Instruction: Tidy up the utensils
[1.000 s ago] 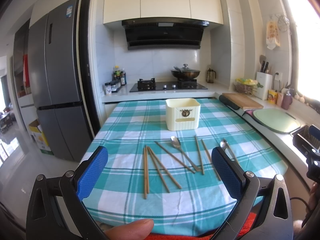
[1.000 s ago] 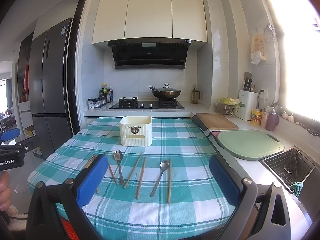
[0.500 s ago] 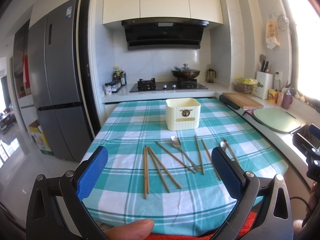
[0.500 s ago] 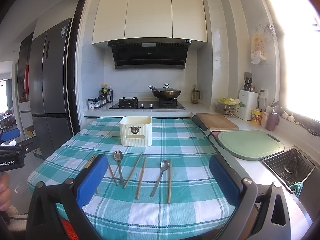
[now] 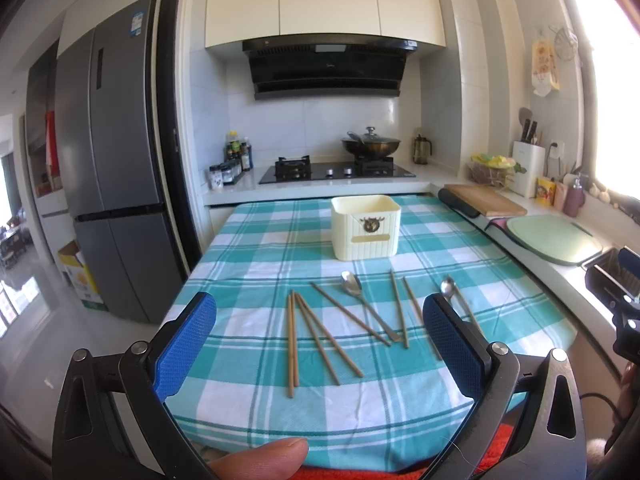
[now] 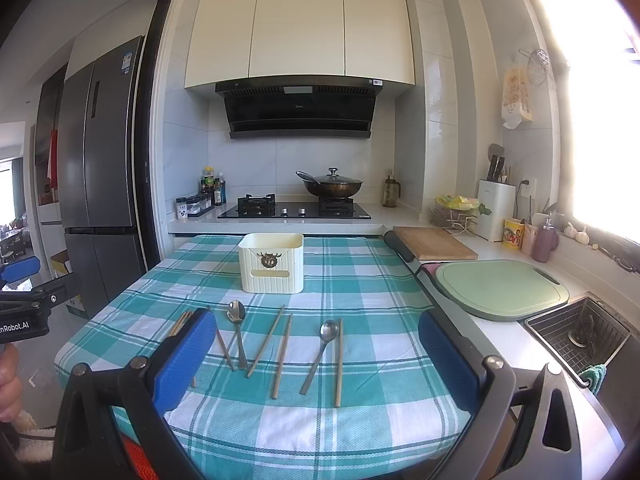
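While chopsticks (image 5: 292,344) lie loose (table (image 5: 248,408)), both hand-held grippers gape.

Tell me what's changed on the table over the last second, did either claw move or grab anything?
Nothing visibly changed. Both the left claw and right claw hang open short of the table, holding nothing. The chopsticks, both spoons and the cream holder lie exactly where they were on the checked cloth.
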A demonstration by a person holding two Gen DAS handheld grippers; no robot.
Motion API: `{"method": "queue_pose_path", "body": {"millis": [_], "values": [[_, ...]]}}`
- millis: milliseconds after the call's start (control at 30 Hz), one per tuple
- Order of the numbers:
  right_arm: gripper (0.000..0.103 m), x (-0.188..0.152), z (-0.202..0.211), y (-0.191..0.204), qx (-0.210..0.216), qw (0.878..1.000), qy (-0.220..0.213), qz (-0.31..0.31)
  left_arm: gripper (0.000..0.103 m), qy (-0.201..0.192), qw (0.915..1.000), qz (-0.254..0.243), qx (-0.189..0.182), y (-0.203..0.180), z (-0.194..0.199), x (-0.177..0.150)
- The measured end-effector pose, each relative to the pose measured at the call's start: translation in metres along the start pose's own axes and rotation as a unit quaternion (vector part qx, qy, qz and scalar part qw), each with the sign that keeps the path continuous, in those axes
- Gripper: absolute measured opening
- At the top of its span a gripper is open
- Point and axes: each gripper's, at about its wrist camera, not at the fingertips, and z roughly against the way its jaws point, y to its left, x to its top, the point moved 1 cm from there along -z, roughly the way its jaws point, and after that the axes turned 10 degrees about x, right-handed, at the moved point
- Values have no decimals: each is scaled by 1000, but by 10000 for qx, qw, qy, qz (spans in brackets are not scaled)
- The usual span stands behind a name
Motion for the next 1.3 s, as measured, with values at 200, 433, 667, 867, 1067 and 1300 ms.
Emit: {"method": "queue_pose_path", "body": {"millis": [200,433,667,867,1067,1300], "values": [[103,0,0,0,-4,10000,-3,-5,103,2,10000,-7,-4,0,0,0],[103,0,-1,-2,-4,10000,25,-13,103,12,10000,-26,-8,-1,-1,0],[103,0,-1,-2,-6,10000,23,-15,103,15,10000,-36,-12,-1,-2,0],[103,-1,-2,-2,-2,10000,50,-11,103,23,10000,-36,-3,-1,-2,0],[103,-1,-3,-3,-2,10000,57,-8,103,48,10000,-32,2,-1,-4,0],[103,-2,-7,-4,24,10000,96,-13,103,262,9996,-3,-64,-3,-16,-1]]}}
